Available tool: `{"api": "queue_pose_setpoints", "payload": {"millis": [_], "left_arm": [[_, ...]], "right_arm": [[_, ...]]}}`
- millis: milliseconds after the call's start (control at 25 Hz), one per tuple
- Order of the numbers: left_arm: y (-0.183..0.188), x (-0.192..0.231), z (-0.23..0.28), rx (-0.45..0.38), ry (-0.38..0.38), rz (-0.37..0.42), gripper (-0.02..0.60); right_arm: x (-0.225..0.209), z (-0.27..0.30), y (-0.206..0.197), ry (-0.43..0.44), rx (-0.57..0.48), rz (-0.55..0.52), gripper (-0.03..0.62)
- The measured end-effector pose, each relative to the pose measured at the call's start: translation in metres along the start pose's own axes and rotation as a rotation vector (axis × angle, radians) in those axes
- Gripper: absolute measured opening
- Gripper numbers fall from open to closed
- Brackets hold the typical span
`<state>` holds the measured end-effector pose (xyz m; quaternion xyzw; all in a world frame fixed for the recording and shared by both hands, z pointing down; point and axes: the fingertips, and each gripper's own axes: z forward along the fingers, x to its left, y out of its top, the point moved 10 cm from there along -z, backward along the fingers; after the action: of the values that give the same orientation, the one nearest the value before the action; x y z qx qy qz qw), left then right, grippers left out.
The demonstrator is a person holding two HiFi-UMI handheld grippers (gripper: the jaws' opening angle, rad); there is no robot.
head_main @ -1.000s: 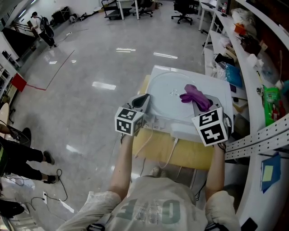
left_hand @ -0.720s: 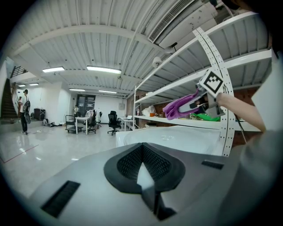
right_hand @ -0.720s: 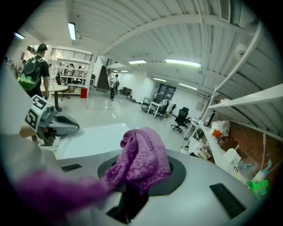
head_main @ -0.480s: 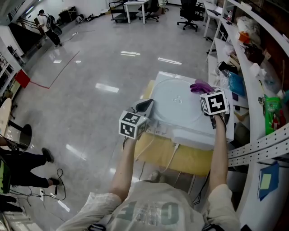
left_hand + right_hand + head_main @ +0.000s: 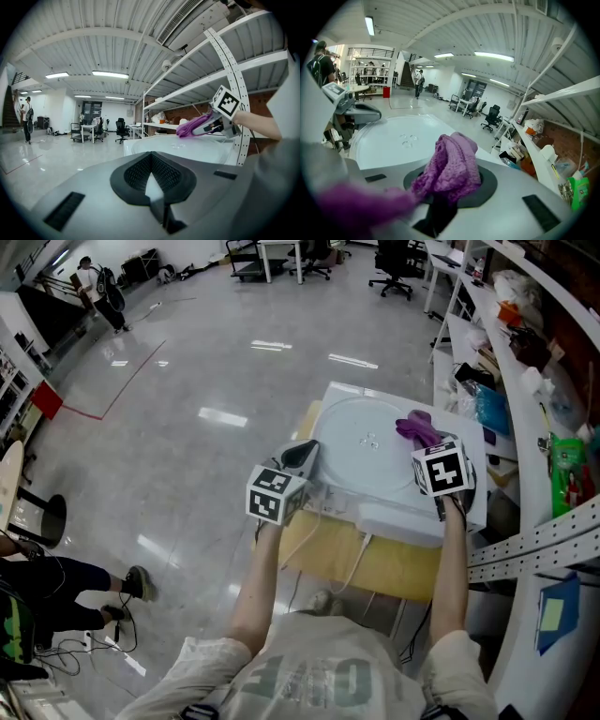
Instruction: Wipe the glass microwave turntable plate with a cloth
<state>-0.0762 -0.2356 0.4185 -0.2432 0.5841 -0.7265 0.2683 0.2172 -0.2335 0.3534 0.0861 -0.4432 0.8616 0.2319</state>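
One white tabletop (image 5: 405,519); glossy floor (image 5: 187,352); chairs (image 5: 398,257), perhaps.

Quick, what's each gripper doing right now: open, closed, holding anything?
Left gripper: closed, tips by the rim of the glass plate; nothing seen between them.
Right gripper: closed on the purple cloth.

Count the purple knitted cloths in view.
1. The purple knitted cloth is clamped in the right gripper, at the far right rim of the round glass turntable plate. No other cloth shows; shelf clutter could hide one.
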Motion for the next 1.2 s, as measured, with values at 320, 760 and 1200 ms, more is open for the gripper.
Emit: {"api": "queue_pose_setpoints", "payload": {"millis": [320,760,1200], "left_arm": [[0.001,0.001,0.0,-0.006,-0.001,0.002,0.002],[0.003,-0.001,0.003,0.012,0.007,0.008,0.002],[0.093,-0.049,-0.066,-0.31,0.12,0.101,0.002]], "right_arm": [[0.038,-0.058,-0.029,0.029,-0.012,-0.039,0.058],[0.068,-0.085,-0.034,0.047,-0.013,-0.072,0.057],[0.062,-0.159,-0.017,-0.07,-0.257,0.035,0.058]]}}
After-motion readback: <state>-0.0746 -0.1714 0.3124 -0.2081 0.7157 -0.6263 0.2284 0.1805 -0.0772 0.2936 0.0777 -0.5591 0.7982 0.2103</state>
